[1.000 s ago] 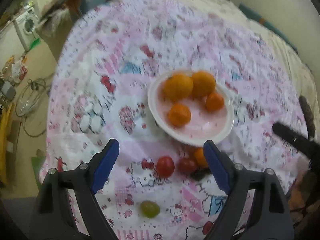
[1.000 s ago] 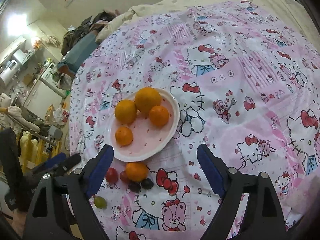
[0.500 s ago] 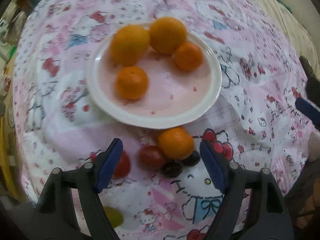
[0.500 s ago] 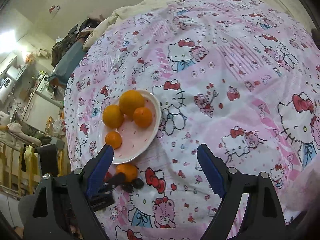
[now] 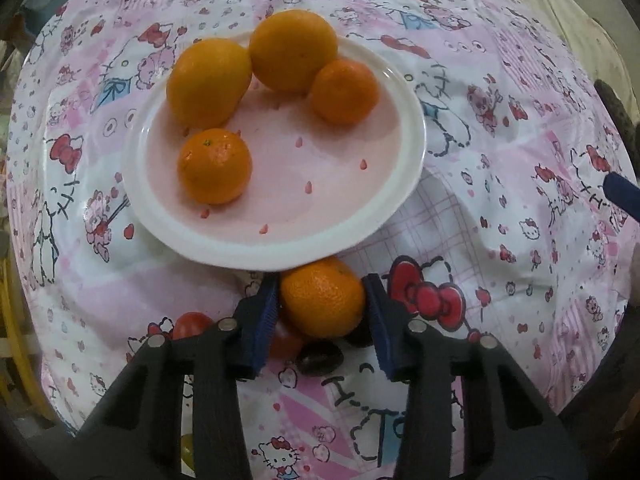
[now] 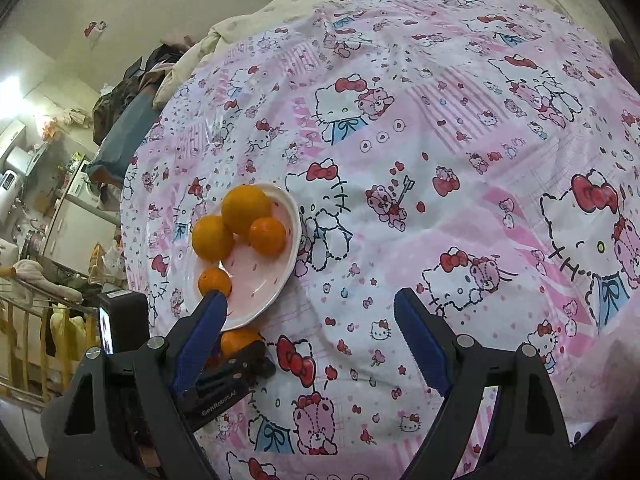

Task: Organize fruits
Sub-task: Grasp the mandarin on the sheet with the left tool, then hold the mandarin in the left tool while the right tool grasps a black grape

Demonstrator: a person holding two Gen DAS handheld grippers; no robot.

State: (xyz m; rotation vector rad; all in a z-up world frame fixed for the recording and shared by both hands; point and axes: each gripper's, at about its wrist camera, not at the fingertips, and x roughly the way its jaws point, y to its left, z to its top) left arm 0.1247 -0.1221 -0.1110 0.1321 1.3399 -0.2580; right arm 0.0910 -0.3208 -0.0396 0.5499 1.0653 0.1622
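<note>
Mandarin (image 5: 322,300) between left fingers (image 5: 264,320) (touching).

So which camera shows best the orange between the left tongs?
The left wrist view: the orange sits large and unobstructed between the left tongs, below the plate. The right wrist view shows only a small part, half hidden.

The only writing I can read is "GenRobot.AI", printed in small pale letters along the side of the black plastic left gripper (image 6: 236,356) where it reaches in at the lower left of my right wrist view. On the pink and white cartoon-cat tablecloth (image 5: 500,128) I see large dark outlined letters near the bottom of the left wrist view, but my gripper arms cut them off and I cannot make out a word.
</note>
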